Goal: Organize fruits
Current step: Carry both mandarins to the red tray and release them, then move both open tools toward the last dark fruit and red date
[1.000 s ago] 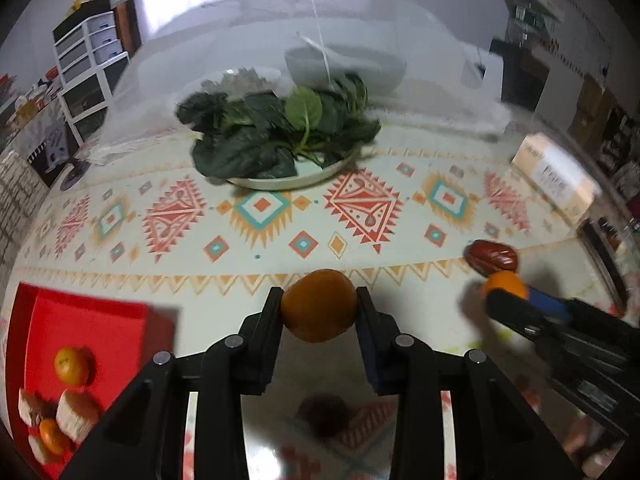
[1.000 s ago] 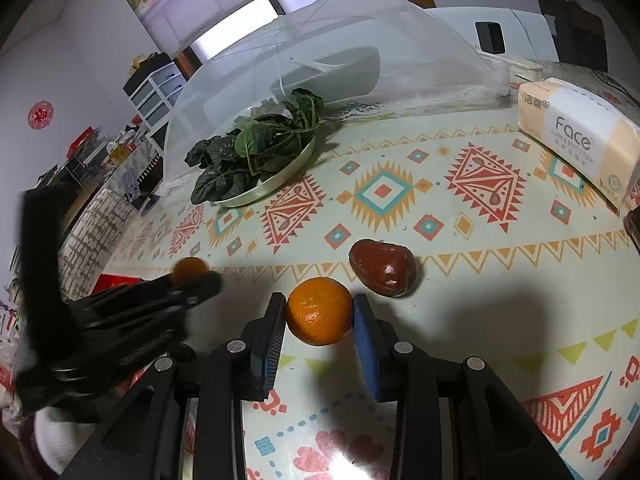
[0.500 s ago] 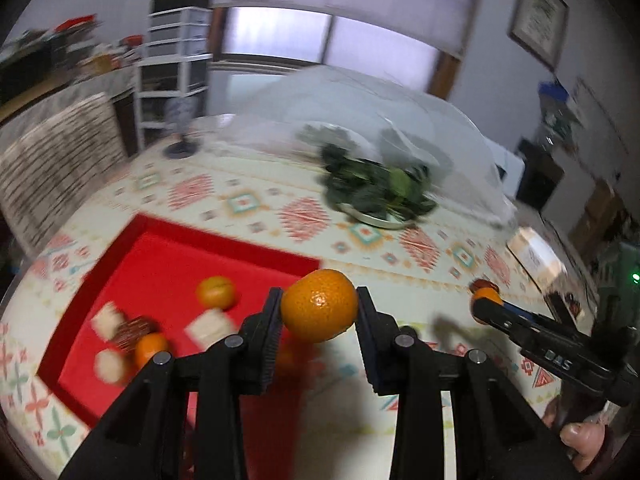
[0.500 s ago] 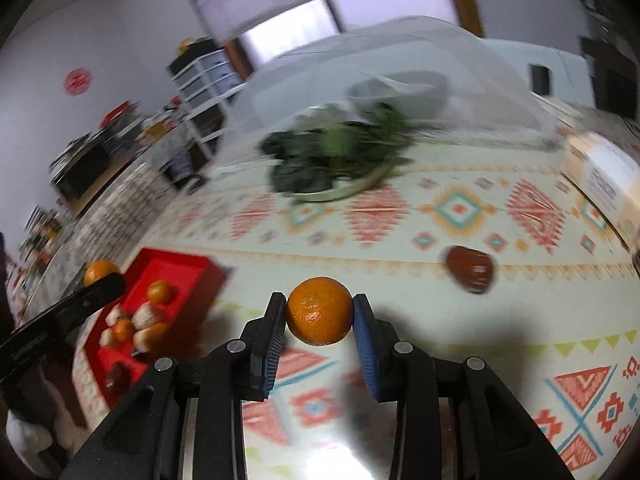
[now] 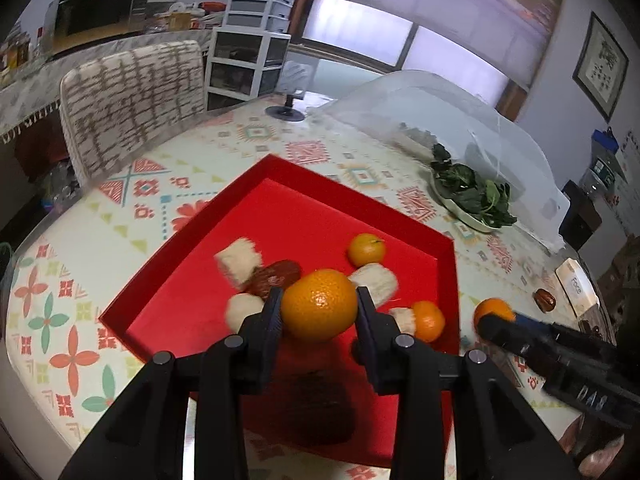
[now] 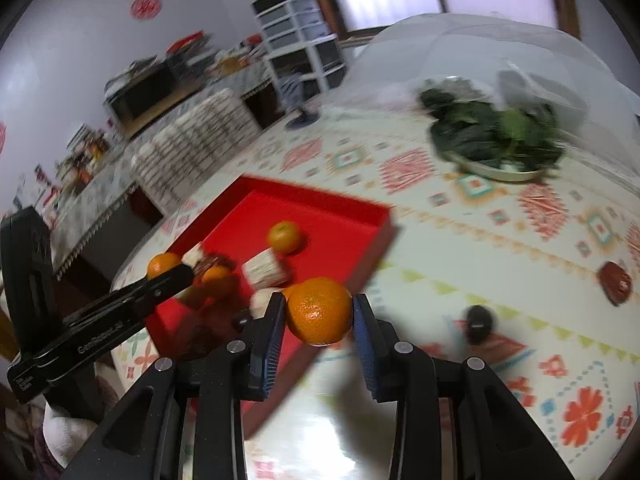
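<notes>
Two handheld tools each pinch a mandarin between their pads. The left tool [image 5: 319, 312] holds its mandarin [image 5: 319, 310] above a red tray [image 5: 304, 208] that sits on a patterned tabletop [image 5: 160, 184]. Just beyond and below this tool's tips, inside the tray, lie a smaller mandarin [image 5: 366, 249], another mandarin [image 5: 429, 320] to the right, a dark reddish-brown fruit [image 5: 276, 278], and several pale cut pieces [image 5: 239, 264]. To the right of the left tool, the right tool comes in from the side, an orange fruit visible at its tip [image 5: 493, 312], over the tabletop just outside the tray's right wall.

In the right wrist view, the right tool [image 6: 319, 312] grips its own mandarin [image 6: 319, 311] over the tabletop, right beside the tray's near corner [image 6: 376, 224]. The tray lies ahead and to the left of this tool. Well off to its right, a dark reddish-brown fruit [image 6: 616, 282] rests alone on the tabletop. Farther ahead, a plate of dark leafy greens [image 6: 496, 136] sits at the edge of a clear mesh food cover [image 6: 500, 48].
</notes>
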A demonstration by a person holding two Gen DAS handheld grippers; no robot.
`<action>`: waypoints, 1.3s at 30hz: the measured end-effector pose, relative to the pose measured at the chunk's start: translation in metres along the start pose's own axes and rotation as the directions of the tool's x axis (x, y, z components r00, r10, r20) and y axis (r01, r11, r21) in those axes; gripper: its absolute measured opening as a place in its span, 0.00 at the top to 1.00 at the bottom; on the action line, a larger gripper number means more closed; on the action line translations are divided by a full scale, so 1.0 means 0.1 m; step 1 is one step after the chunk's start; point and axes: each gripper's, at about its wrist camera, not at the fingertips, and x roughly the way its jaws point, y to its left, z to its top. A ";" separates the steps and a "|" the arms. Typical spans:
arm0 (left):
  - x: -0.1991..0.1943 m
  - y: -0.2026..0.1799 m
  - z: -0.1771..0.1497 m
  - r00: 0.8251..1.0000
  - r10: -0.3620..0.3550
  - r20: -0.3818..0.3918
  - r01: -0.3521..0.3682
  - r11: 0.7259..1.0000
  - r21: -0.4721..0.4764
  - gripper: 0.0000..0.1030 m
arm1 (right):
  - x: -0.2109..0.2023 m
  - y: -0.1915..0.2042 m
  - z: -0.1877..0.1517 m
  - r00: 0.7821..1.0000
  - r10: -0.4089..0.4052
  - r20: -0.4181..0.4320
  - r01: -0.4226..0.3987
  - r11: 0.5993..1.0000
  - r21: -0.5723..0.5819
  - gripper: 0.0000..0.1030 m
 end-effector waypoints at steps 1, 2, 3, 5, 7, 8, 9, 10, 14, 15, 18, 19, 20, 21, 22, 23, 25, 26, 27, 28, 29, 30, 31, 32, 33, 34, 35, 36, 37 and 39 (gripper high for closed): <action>0.01 0.03 0.00 1.000 -0.001 0.000 0.001 1.000 -0.003 0.67 | 0.04 0.06 -0.01 1.000 0.005 -0.010 -0.005 1.000 -0.011 0.64; 0.01 0.06 0.00 1.000 0.001 0.001 -0.001 1.000 -0.006 0.67 | 0.08 0.10 -0.03 1.000 0.010 -0.019 -0.010 1.000 -0.020 0.64; 0.01 0.07 0.00 1.000 0.005 0.002 -0.005 1.000 -0.006 0.67 | 0.13 0.17 -0.05 0.999 0.013 -0.033 -0.015 0.999 -0.033 0.64; 0.02 0.09 0.01 1.000 0.015 0.006 -0.015 1.000 -0.011 0.67 | 0.20 0.26 -0.09 0.999 0.015 -0.052 -0.017 0.999 -0.048 0.64; 0.03 0.11 0.01 1.000 0.024 0.010 -0.024 1.000 -0.018 0.64 | 0.26 0.32 -0.13 0.998 0.007 -0.065 -0.011 0.998 -0.058 0.64; 0.01 0.13 0.02 0.999 0.028 0.016 -0.027 0.999 -0.024 0.60 | 0.29 0.34 -0.15 0.997 0.002 -0.073 -0.007 0.998 -0.065 0.64; 0.00 0.14 0.02 0.999 0.029 0.020 -0.029 0.999 -0.028 0.57 | 0.32 0.37 -0.17 0.997 0.001 -0.080 -0.007 0.998 -0.069 0.64; -0.03 0.15 0.02 0.999 0.035 0.028 -0.034 0.999 -0.032 0.51 | 0.33 0.38 -0.19 0.996 0.003 -0.088 -0.010 0.998 -0.070 0.63; -0.15 0.17 0.06 0.995 0.076 0.066 -0.074 0.997 -0.039 0.37 | 0.38 0.46 -0.25 0.994 0.020 -0.110 -0.029 0.997 -0.077 0.63; -0.17 0.16 0.06 0.994 0.087 0.073 -0.084 0.996 -0.035 0.36 | 0.37 0.49 -0.26 0.994 0.019 -0.109 -0.028 0.996 -0.084 0.63; -0.23 0.12 0.06 0.989 0.113 0.092 -0.112 0.994 -0.015 0.32 | 0.33 0.56 -0.29 0.995 0.014 -0.101 -0.025 0.994 -0.103 0.63; -0.25 0.09 0.06 0.988 0.120 0.097 -0.120 0.993 -0.007 0.31 | 0.31 0.57 -0.30 0.995 0.017 -0.095 -0.027 0.994 -0.104 0.63; -0.26 0.07 0.06 0.987 0.124 0.101 -0.125 0.992 0.000 0.31 | 0.27 0.57 -0.30 0.996 0.020 -0.087 -0.029 0.994 -0.104 0.63; -0.27 0.04 0.06 0.986 0.127 0.106 -0.128 0.992 0.009 0.31 | 0.24 0.57 -0.30 0.997 0.019 -0.080 -0.028 0.994 -0.102 0.63; -0.28 0.03 0.06 0.986 0.129 0.109 -0.131 0.991 0.015 0.31 | 0.20 0.57 -0.31 0.997 0.018 -0.069 -0.025 0.995 -0.097 0.63; -0.30 -0.01 0.05 0.984 0.132 0.116 -0.136 0.990 0.026 0.30 | 0.15 0.56 -0.31 0.998 0.016 -0.058 -0.022 0.996 -0.090 0.63; -0.34 -0.06 0.04 0.983 0.133 0.126 -0.139 0.989 0.040 0.29 | 0.07 0.52 -0.32 0.999 0.015 -0.041 -0.018 0.997 -0.076 0.62; -0.37 -0.11 0.03 0.982 0.134 0.133 -0.142 0.989 0.052 0.29 | 0.02 0.50 -0.33 0.999 0.012 -0.032 -0.014 0.998 -0.066 0.61; -0.38 -0.14 0.02 0.981 0.134 0.138 -0.144 0.988 0.062 0.28 | -0.02 0.47 -0.33 1.000 0.009 -0.023 -0.011 0.998 -0.054 0.60; -0.40 -0.18 0.01 0.980 0.135 0.143 -0.147 0.987 0.071 0.26 | -0.05 0.44 -0.33 1.000 0.011 -0.016 -0.011 0.999 -0.047 0.58; -0.42 -0.23 0.00 0.980 0.135 0.149 -0.148 0.985 0.083 0.26 | -0.09 0.42 -0.34 1.000 0.009 -0.008 -0.009 0.999 -0.038 0.57; -0.44 -0.28 0.00 0.980 0.132 0.152 -0.147 0.985 0.093 0.25 | -0.13 0.39 -0.35 1.000 0.007 0.000 -0.007 1.000 -0.027 0.56; -0.45 -0.31 -0.01 0.980 0.129 0.154 -0.146 0.984 0.102 0.25 | -0.18 0.36 -0.36 1.000 0.005 0.009 -0.005 1.000 -0.014 0.54; -0.47 -0.36 -0.02 0.980 0.126 0.155 -0.145 0.983 0.112 0.24 | -0.22 0.34 -0.36 1.000 0.003 0.017 -0.003 1.000 -0.006 0.54; -0.47 -0.40 -0.03 0.980 0.125 0.156 -0.144 0.982 0.122 0.24 | -0.25 0.32 -0.37 1.000 0.001 0.024 -0.001 1.000 0.002 0.53; -0.48 -0.43 -0.04 0.980 0.124 0.157 -0.145 0.981 0.131 0.24 | -0.30 0.28 -0.38 0.999 -0.004 0.034 0.003 1.000 0.012 0.53; -0.49 -0.48 -0.06 0.980 0.121 0.157 -0.144 0.979 0.144 0.23 | -0.32 0.26 -0.39 0.999 -0.006 0.038 0.005 1.000 0.018 0.53; -0.49 -0.52 -0.06 0.981 0.119 0.156 -0.142 0.978 0.151 0.23 | -0.35 0.22 -0.40 0.999 -0.008 0.044 0.007 1.000 0.025 0.52; -0.50 -0.55 -0.08 0.981 0.116 0.155 -0.140 0.978 0.157 0.23 | -0.38 0.19 -0.41 0.999 -0.010 0.048 0.008 0.999 0.034 0.52; -0.50 -0.62 -0.10 0.982 0.111 0.155 -0.137 0.976 0.170 0.23 | -0.44 0.11 -0.44 0.998 -0.015 0.056 0.012 0.998 0.056 0.51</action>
